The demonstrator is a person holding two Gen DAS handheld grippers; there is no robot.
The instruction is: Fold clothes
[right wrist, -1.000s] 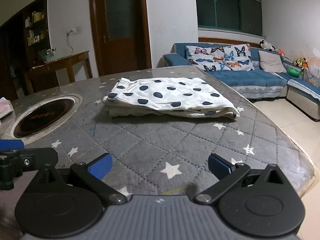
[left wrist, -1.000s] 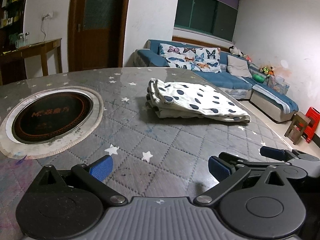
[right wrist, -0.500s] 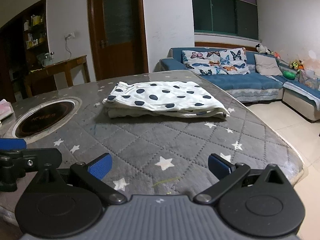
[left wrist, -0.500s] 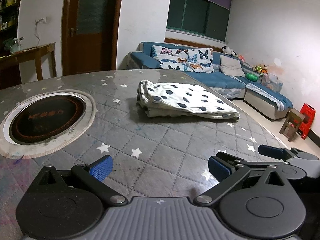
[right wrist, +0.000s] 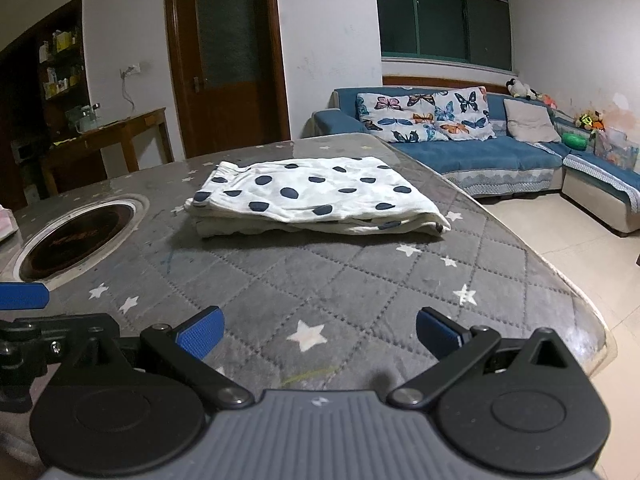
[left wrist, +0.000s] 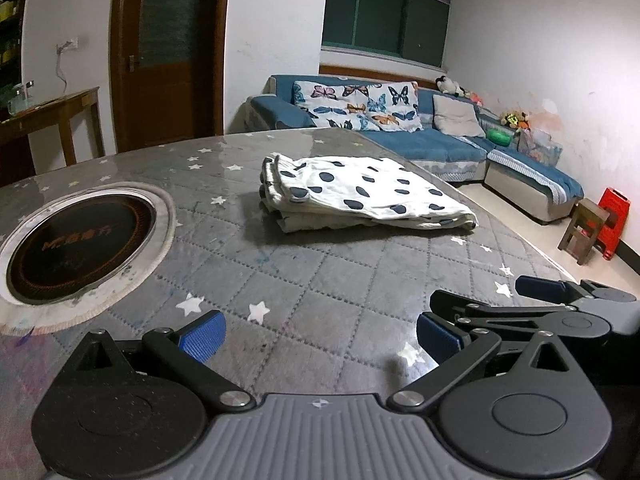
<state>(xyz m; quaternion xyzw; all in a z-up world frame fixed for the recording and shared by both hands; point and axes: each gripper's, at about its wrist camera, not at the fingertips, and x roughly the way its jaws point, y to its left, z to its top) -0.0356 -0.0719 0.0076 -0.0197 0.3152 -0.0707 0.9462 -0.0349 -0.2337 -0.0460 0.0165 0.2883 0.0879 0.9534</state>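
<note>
A white garment with dark blue spots (left wrist: 360,196) lies folded in a flat stack on the grey quilted table cover (left wrist: 328,280); it also shows in the right wrist view (right wrist: 316,200). My left gripper (left wrist: 320,332) is open and empty, over the table's near part, well short of the garment. My right gripper (right wrist: 318,332) is open and empty too, near the front edge. The right gripper's fingers (left wrist: 540,288) show at the right of the left wrist view. The left gripper's blue pad (right wrist: 22,296) shows at the left of the right wrist view.
A round built-in cooktop (left wrist: 80,240) sits in the table to the left of the garment. The table's curved edge (right wrist: 580,292) runs along the right. Beyond it are a blue sofa (right wrist: 480,152), a small wooden stool (left wrist: 584,232) and a red stool (left wrist: 614,220).
Both grippers have drawn back and slightly up from the garment, so it looks farther off. Both stay open and empty. The garment has not moved.
</note>
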